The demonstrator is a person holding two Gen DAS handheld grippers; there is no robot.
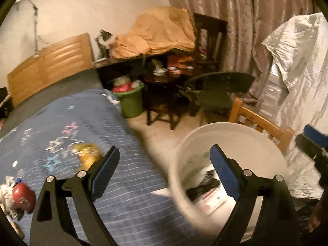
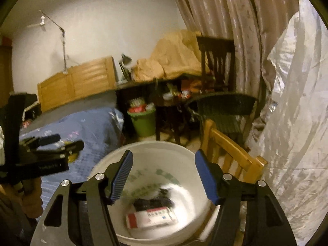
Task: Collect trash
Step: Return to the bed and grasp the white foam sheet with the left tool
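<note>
Below your right claw [image 2: 164, 176], the round white plastic bucket [image 2: 143, 151] stands with trash already in its bottom.

Your right claw's jaws stand apart above the bucket's mouth with nothing between them; under them lie a red-and-white paper packet [image 2: 150, 218] and a crumpled black wrapper [image 2: 151, 202]. Your left claw [image 1: 165, 167] is spread wide and empty too, straddling the edge of the blue star-patterned bedspread [image 1: 82, 135] and the bucket's rim. Just left of its left finger, a blurred yellow wrapper [image 1: 88, 153] lies on the bedspread; farther left sits a red round object [image 1: 22, 196].
</note>
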